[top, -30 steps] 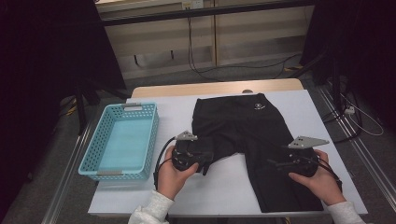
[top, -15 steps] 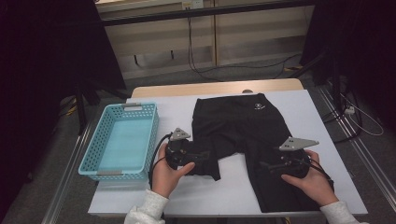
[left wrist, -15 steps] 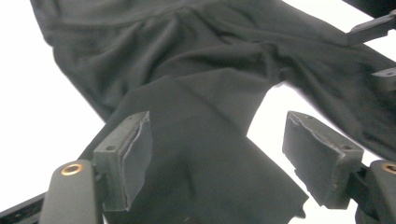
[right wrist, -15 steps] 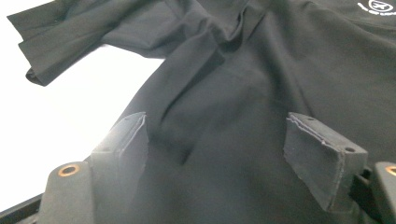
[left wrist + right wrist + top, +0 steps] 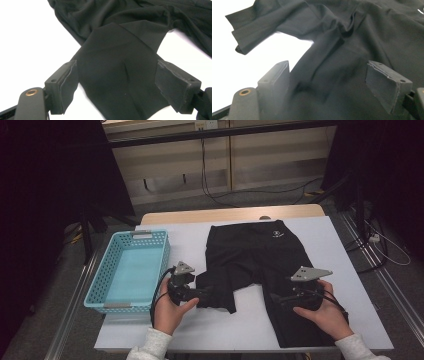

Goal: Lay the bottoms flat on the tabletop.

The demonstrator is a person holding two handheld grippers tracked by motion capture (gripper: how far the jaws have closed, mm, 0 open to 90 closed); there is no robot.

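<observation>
- High view: black shorts (image 5: 260, 265) lie flat on the table (image 5: 345, 265), waistband at the far side, with a basket (image 5: 131, 270) just to their left. The left gripper (image 5: 202, 295) sits at the short, folded leg nearest the basket; the right gripper (image 5: 277, 298) sits over the long leg on the other side of the shorts.
- Left gripper view: the fingers (image 5: 62, 90) have just been opening and stand wide, the folded leg lying loose between them, unpinched.
- Right gripper view: the fingers (image 5: 275, 80) are spread apart over the long leg, gripping nothing.
- The fold seems half made. To do it well, I'd take the long leg near its hem and bring it across evenly, keeping the cloth flat.
- Nothing blocks the way; the basket stands clear of the shorts.
</observation>
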